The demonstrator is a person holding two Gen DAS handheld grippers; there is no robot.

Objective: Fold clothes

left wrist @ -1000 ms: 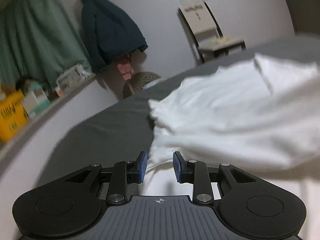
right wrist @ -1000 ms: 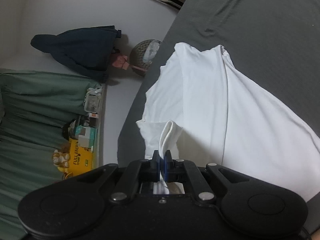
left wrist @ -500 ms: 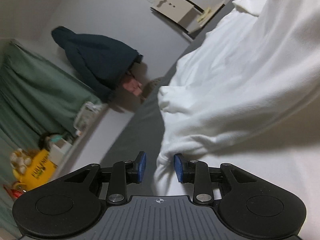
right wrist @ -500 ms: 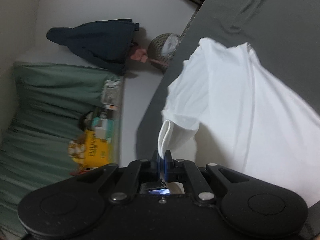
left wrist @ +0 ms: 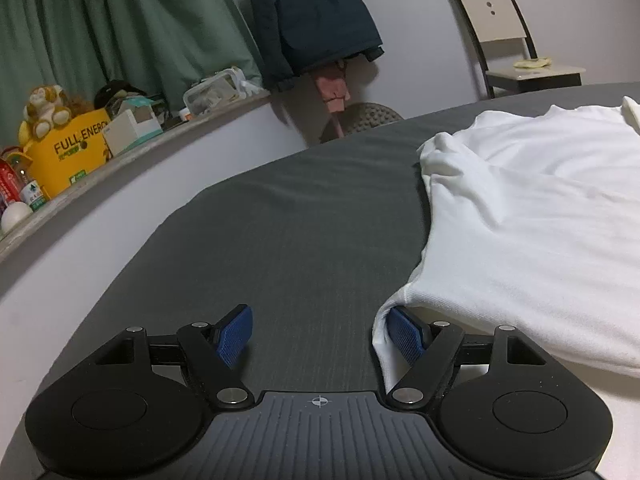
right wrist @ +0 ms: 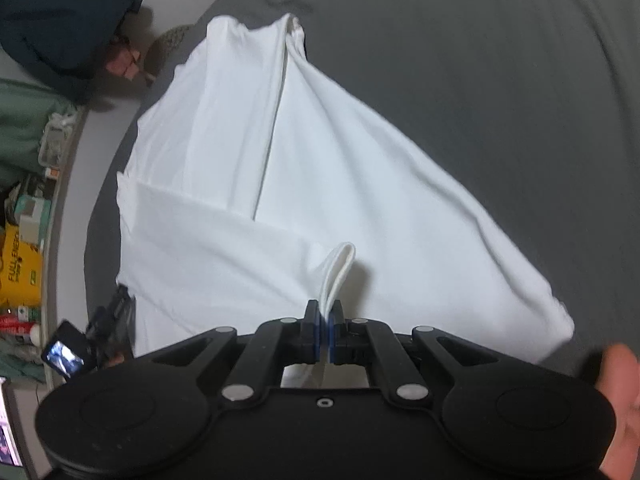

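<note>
Grey bed (left wrist: pixel 304 232) holds a white shirt (right wrist: pixel 248 168); left gripper (left wrist: pixel 320 334) has just spread wide, gripping nothing, while right gripper (right wrist: pixel 325 326) pinches a fold.

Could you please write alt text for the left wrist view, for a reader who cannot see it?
The left gripper, jaws just opened, sits low over a dark grey bed; a white garment drapes against its right blue pad. Behind are a cluttered ledge, green curtain, hanging dark jacket and chair.
</note>
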